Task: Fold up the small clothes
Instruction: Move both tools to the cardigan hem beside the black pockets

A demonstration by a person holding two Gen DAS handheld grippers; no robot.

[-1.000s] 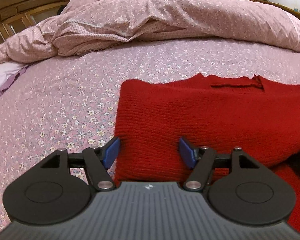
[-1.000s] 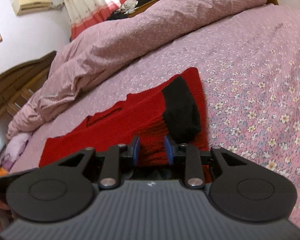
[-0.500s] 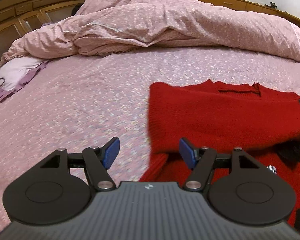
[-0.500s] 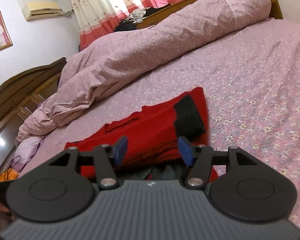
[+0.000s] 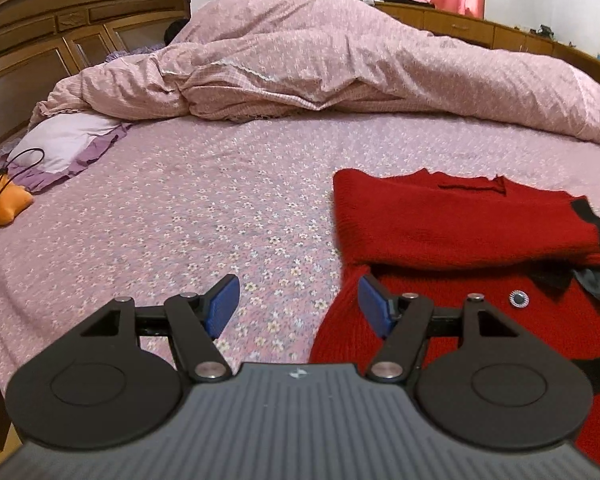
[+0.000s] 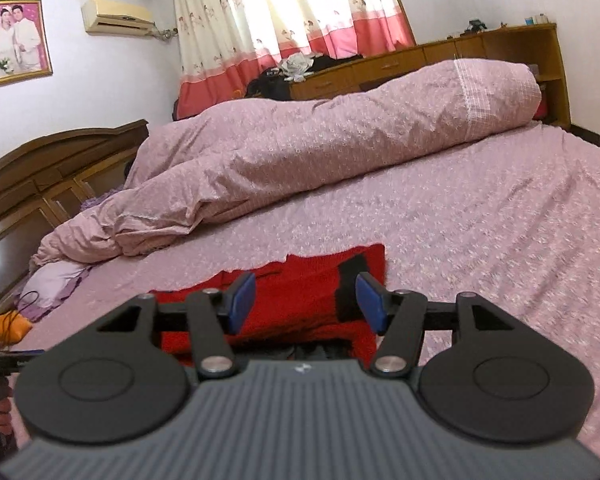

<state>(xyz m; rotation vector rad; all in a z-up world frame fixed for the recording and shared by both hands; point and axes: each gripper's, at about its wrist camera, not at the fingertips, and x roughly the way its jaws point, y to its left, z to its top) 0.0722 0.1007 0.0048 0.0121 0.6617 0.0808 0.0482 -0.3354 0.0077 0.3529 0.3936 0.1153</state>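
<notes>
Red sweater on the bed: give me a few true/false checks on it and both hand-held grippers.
1. The sweater lies folded on the bed. True.
2. The right hand-held gripper is clamped on the sweater. False: its jaws stand open with nothing between the pads.
3. The left hand-held gripper is open. True.
4. The sweater is plain red. False: it has black trim.
5. The duvet covers the sweater. False: it is bunched behind it, apart.
</notes>
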